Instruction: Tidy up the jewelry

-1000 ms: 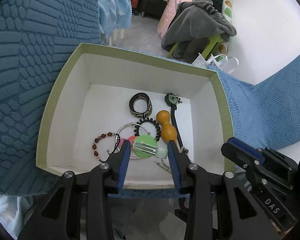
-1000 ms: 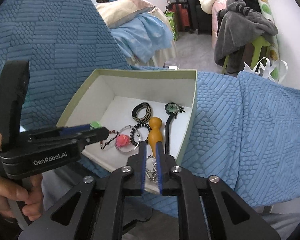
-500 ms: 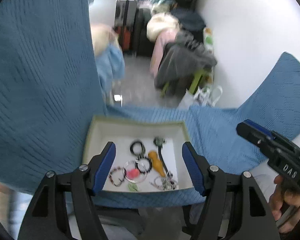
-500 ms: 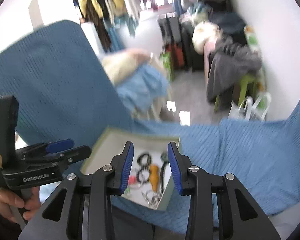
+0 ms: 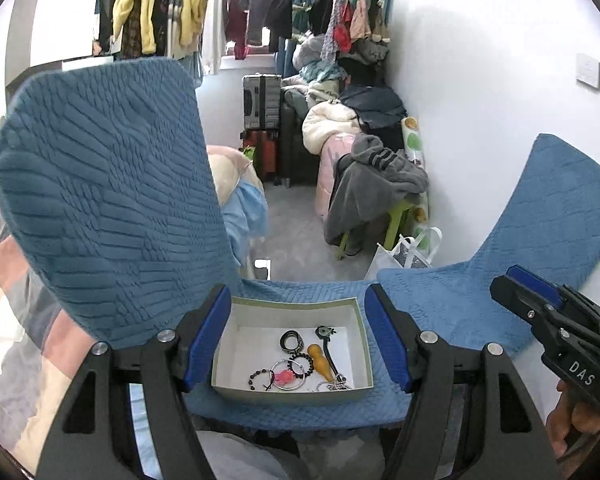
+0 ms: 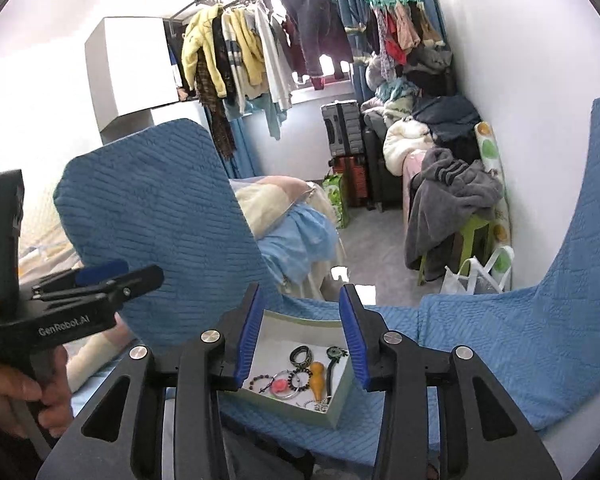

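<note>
Jewelry (image 5: pixel 296 364) sits gathered in the green-rimmed box (image 5: pixel 292 393) on the blue cushion; left tool (image 5: pixel 296 346) and right tool (image 6: pixel 302 344) hover above, jaws wide, empty, sorting seemingly finished.

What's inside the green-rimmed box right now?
In the green-rimmed white box: patterned black ring, orange gourd-shaped pendant, pink charm on a silver hoop, dark beaded bracelet. The near wall covers part of a silver chain.
</note>
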`<state>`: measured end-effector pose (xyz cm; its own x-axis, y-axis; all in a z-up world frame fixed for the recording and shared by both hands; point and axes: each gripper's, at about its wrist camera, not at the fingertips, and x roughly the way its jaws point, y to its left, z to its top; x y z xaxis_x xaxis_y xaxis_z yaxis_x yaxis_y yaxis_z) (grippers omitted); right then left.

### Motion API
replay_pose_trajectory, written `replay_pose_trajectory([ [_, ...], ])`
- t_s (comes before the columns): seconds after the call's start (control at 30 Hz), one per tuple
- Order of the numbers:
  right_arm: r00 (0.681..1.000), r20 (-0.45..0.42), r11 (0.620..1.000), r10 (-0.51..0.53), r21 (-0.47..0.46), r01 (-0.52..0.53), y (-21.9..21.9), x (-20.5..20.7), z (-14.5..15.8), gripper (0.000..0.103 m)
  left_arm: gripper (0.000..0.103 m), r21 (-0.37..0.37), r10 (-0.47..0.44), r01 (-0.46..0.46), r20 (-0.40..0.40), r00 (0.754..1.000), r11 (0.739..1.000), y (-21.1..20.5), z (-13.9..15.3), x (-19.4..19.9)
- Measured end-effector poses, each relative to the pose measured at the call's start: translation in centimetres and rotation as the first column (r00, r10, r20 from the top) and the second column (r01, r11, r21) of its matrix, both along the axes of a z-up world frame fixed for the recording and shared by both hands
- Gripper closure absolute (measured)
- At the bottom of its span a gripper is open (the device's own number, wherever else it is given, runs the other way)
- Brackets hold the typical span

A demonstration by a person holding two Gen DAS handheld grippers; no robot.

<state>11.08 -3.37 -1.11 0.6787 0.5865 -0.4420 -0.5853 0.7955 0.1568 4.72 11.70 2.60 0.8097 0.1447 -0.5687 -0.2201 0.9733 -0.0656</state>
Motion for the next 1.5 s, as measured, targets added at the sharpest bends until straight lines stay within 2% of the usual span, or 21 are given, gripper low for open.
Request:
replay_pose_trajectory([
  [0.23, 0.999, 0.012, 0.999, -0.044, -0.026, 0.044, -1.1, -2.0, -1.2, 0.066, 0.032, -0.004, -0.002, 0.002, 0.0, 1.0, 1.0, -1.5, -1.0, -1.3],
  [0.47, 0.997, -0.031, 0.994, -0.071, -0.081, 0.068, -2.1, -3.1, -4.0, 0.065, 0.032, -0.025, -0.023, 0.022, -0.046, 0.999, 0.999, -2.8, -3.2, -1.9],
  [0.73, 0.994, -0.073, 0.99, -0.084, -0.116, 0.075, -2.6, -3.8, -6.4, 0.064, 0.032, -0.037, 0.027, -0.031, -0.102, 0.994, 0.999, -2.9, -5.4, -2.7],
  [0.8, 0.993, -0.075, 0.99, -0.089, -0.121, 0.08, -2.8, -4.3, -6.8, 0.064, 0.032, -0.069, 0.028, -0.035, -0.1, 0.995, 0.997, -2.7, -5.6, -3.0],
  [1.03, 0.985, -0.129, 0.986, -0.112, -0.141, 0.094, -3.2, -4.5, -8.4, 0.062, 0.032, -0.06, 0.031, -0.039, -0.117, 0.993, 0.997, -2.5, -6.3, -3.5],
  [1.07, 0.985, -0.127, 0.984, -0.12, -0.147, 0.101, -3.1, -4.5, -8.4, 0.058, 0.032, -0.058, 0.031, -0.039, -0.119, 0.992, 0.998, -2.6, -6.4, -3.5],
  [1.17, 0.983, -0.13, 0.982, -0.132, -0.155, 0.112, -3.1, -4.4, -8.7, 0.053, 0.032, -0.059, 0.026, -0.034, -0.13, 0.991, 0.998, -2.6, -6.6, -3.5],
  [1.23, 0.981, -0.13, 0.979, -0.143, -0.164, 0.121, -3.2, -4.3, -8.9, 0.041, 0.029, -0.054, 0.029, -0.036, -0.134, 0.991, 0.998, -2.6, -6.7, -3.5],
  [1.3, 0.979, -0.128, 0.977, -0.158, -0.164, 0.136, -3.3, -4.2, -9.0, 0.018, 0.023, -0.051, 0.036, -0.043, -0.132, 0.991, 0.998, -2.5, -6.7, -3.6],
  [1.43, 0.977, -0.117, 0.974, -0.18, -0.163, 0.16, -3.8, -4.0, -9.0, 0.011, 0.019, -0.049, 0.047, -0.054, -0.144, 0.988, 0.997, -2.4, -7.1, -3.5],
  [1.5, 0.975, -0.114, 0.971, -0.192, -0.169, 0.171, -3.9, -3.8, -9.1, 0.001, 0.018, -0.046, 0.052, -0.06, -0.148, 0.988, 0.997, -2.3, -7.2, -3.5],
])
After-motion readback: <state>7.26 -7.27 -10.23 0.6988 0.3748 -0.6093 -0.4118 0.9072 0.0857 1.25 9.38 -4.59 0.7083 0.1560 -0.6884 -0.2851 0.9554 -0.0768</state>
